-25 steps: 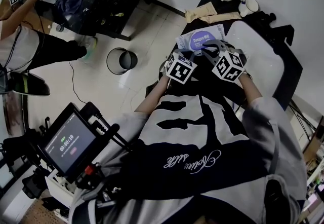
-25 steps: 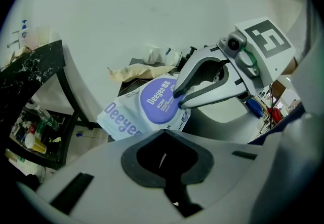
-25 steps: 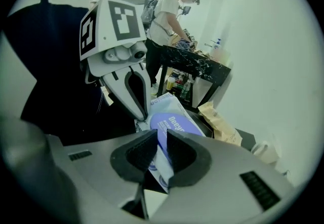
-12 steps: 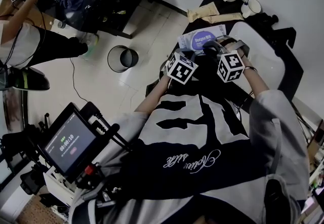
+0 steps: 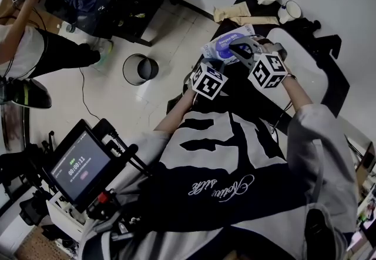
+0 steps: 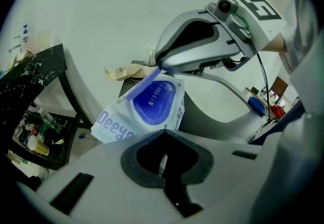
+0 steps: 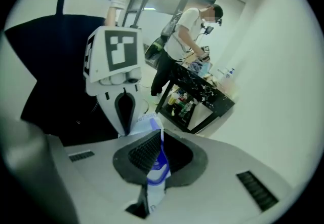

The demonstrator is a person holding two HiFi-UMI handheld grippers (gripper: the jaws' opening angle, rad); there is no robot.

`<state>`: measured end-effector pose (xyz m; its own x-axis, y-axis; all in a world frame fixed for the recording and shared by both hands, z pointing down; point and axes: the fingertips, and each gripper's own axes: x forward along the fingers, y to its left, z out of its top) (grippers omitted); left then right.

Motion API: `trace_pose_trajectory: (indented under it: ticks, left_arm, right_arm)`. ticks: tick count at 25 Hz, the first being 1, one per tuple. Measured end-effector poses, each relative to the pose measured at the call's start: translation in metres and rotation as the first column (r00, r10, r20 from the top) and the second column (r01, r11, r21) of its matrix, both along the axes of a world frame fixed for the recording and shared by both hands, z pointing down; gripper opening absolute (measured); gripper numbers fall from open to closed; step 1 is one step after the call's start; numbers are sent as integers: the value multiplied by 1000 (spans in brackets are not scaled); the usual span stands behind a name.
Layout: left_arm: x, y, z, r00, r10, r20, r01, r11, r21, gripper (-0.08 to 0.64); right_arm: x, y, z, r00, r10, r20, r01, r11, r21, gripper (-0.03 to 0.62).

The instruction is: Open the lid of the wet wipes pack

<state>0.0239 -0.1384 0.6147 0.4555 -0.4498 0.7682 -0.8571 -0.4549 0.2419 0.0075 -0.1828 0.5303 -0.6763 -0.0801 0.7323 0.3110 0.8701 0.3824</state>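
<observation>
Left gripper [image 6: 163,159]: held white soft wipes pack [image 6: 114,124].
Right gripper [image 7: 154,164]: pinched blue plastic lid [image 6: 152,97] at its 12 o'clock edge.
Next: likely lift lid.

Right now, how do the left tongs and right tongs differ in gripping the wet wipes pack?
The left tongs clamp the white edge of the wet wipes pack; the right tongs clamp its blue lid. The left tongs hold the pack's near end; the right tongs reach the lid's far edge. Both are shut on one pack.
</observation>
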Motion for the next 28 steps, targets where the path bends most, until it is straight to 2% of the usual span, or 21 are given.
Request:
trace_pose_trajectory:
  ticks: [8,14,19,24,28]
  left_arm:
    - [-1,-3,3,1000,0,2,0,1000,4,-2]
    - [-3,-7,5,1000,-1,-4,1,1000,-2,-2]
    - [-3,-9,4,1000,0,2,0,1000,8,-2]
    - [-4,-9,5,1000,1,0,-1,1000,3,-2]
    - [-4,-8,5,1000,0,-1,0,1000,5,-2]
  right_arm:
    - [-43,-51,-10,988,121,94,-121,993,-11,0]
    - [-64,-84,10,970,226,88,-219,972,-82,0]
    - [-72,-99,25,951,300,69,-290,948,-129,0]
    - [-73,-105,35,918,394,56,-377,906,-195,0]
    - [-67,-101,18,899,427,99,-399,891,-216,0]
